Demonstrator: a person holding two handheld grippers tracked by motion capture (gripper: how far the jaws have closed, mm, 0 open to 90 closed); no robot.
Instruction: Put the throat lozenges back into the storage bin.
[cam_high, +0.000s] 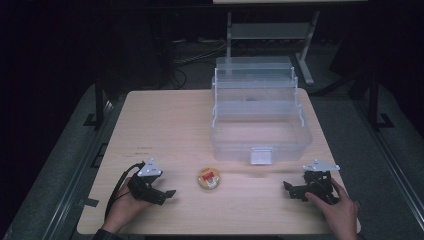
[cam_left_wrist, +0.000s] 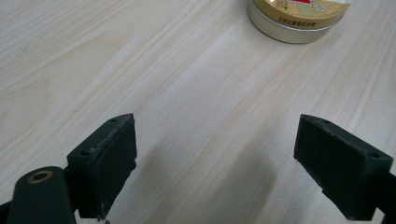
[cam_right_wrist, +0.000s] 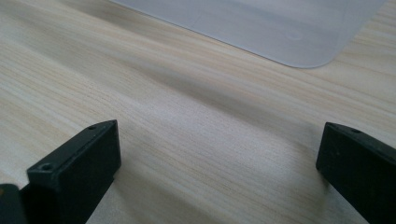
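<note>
A small round tin (cam_high: 209, 178) with a gold and red lid lies on the light wooden table (cam_high: 170, 125), near the front edge. Its rim (cam_left_wrist: 295, 21) fills the top of the left gripper view. My left gripper (cam_high: 166, 195) rests low on the table to the tin's left, pointing at it, open and holding nothing (cam_left_wrist: 215, 163). My right gripper (cam_high: 291, 190) sits at the front right, also open and holding nothing (cam_right_wrist: 217, 168), pointing left. A clear plastic tiered box (cam_high: 257, 117) stands open behind the tin; its base corner (cam_right_wrist: 299, 42) lies ahead of the right gripper.
The box has stepped trays folded back and a white latch (cam_high: 261, 155) on its front wall. A metal stand (cam_high: 270, 35) and cables lie on the dark floor beyond the table. Bare tabletop spreads to the left of the box.
</note>
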